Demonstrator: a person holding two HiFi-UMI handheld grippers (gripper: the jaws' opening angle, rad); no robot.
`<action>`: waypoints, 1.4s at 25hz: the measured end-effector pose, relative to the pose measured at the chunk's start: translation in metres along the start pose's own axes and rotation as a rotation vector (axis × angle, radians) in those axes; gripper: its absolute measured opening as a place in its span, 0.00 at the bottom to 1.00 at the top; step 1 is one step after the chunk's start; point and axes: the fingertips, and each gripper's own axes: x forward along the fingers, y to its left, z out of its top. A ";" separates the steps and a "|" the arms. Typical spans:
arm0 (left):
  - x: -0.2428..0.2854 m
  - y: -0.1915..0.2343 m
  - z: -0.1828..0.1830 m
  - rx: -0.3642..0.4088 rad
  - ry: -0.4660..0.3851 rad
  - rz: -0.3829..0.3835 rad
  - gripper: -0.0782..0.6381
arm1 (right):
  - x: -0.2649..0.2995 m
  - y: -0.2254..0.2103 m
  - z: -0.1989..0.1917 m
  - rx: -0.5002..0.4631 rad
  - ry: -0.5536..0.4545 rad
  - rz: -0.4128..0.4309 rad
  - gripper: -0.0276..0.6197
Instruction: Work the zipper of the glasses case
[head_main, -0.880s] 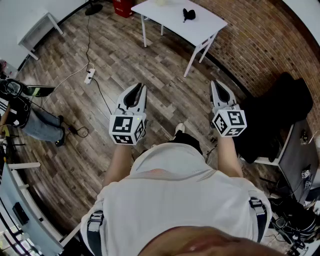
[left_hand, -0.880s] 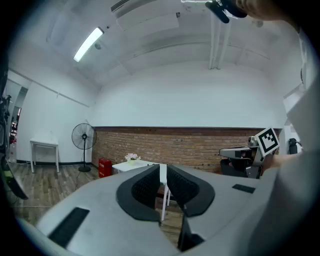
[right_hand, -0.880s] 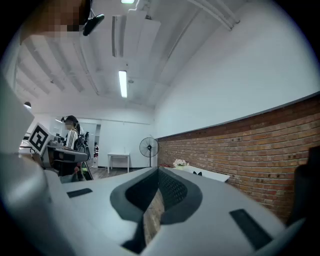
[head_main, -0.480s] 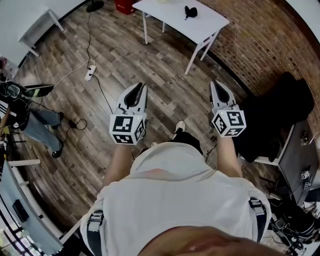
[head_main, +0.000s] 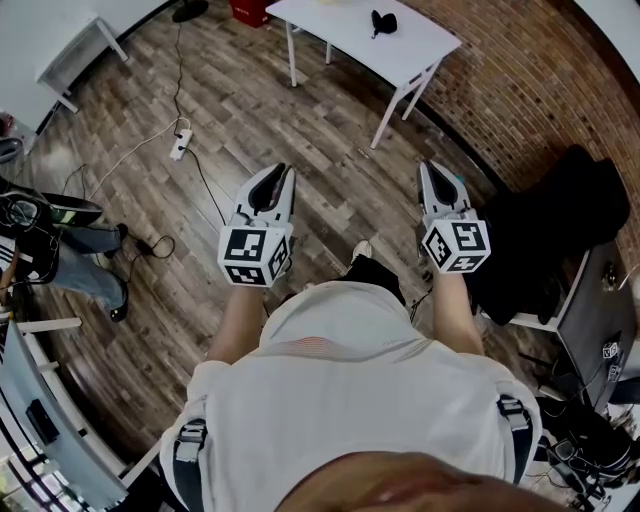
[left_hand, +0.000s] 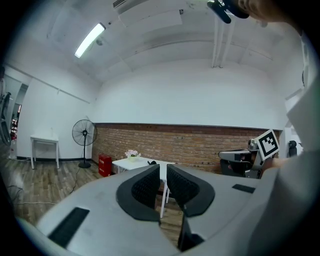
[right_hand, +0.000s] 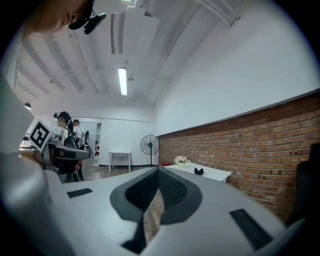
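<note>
The glasses case (head_main: 381, 22) is a small black thing lying on a white table (head_main: 345, 38) across the room, far beyond both grippers. It also shows as a dark speck (right_hand: 199, 171) in the right gripper view. I hold both grippers at waist height over the wooden floor, pointed toward that table. The left gripper (head_main: 282, 174) is shut with nothing between its pads (left_hand: 149, 186). The right gripper (head_main: 428, 168) is shut and empty too, its jaws meeting along one line (right_hand: 158, 172).
A brick wall (head_main: 520, 90) runs along the right. A black chair or bag (head_main: 560, 230) stands at my right side. A power strip with cable (head_main: 180, 150) lies on the floor. A person (head_main: 60, 240) is at the left, a red box (head_main: 245, 12) and a standing fan (left_hand: 83, 134) by the table.
Both grippers stay shut and in place. The table with the case has drifted slightly up and right in the head view. The person at the left has shifted.
</note>
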 end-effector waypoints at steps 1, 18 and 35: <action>0.000 0.002 -0.001 -0.004 0.002 0.000 0.18 | 0.002 0.001 0.000 0.006 -0.003 -0.001 0.12; 0.098 0.060 -0.003 -0.046 0.048 0.029 0.18 | 0.122 -0.052 -0.003 0.053 0.007 0.039 0.12; 0.287 0.105 0.038 -0.010 0.048 0.115 0.17 | 0.302 -0.174 0.015 0.063 0.032 0.141 0.12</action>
